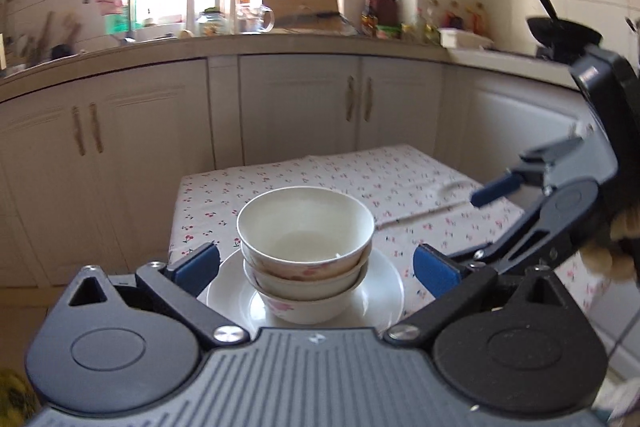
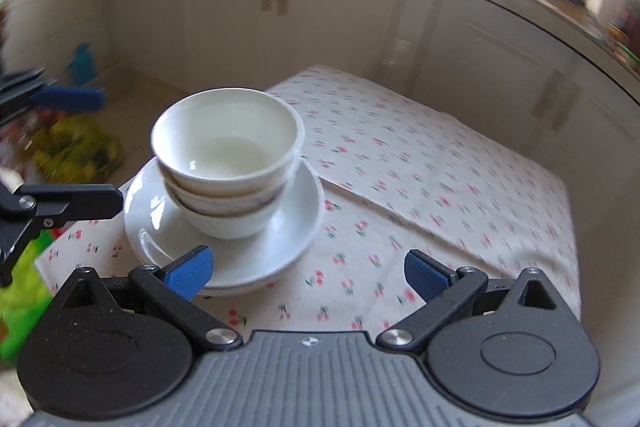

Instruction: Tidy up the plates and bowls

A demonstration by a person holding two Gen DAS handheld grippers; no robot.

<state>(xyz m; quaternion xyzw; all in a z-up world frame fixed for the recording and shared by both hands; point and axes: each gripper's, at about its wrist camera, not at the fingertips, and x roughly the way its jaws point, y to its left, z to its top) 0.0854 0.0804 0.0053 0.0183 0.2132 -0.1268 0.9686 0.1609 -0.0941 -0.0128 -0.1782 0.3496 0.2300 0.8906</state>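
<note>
Three white bowls with pink flowers (image 1: 306,227) are nested in a stack on stacked white plates (image 1: 380,291), near the front left corner of a small table under a cherry-print cloth (image 1: 360,175). My left gripper (image 1: 318,267) is open, its blue pads wide on either side of the stack and touching nothing. My right gripper (image 1: 486,219) hangs open to the right above the cloth. In the right wrist view the bowls (image 2: 226,155) and plates (image 2: 280,235) lie ahead and left of the open right gripper (image 2: 308,273), which holds nothing. The left gripper (image 2: 108,151) shows at the left edge.
Cream cabinets (image 1: 300,107) and a counter wrap around behind the table, with a sink tap (image 1: 120,11), a knife block (image 1: 386,7), bottles and a black wok (image 1: 560,31) on top. Yellow and green bags (image 2: 76,151) lie on the floor left of the table.
</note>
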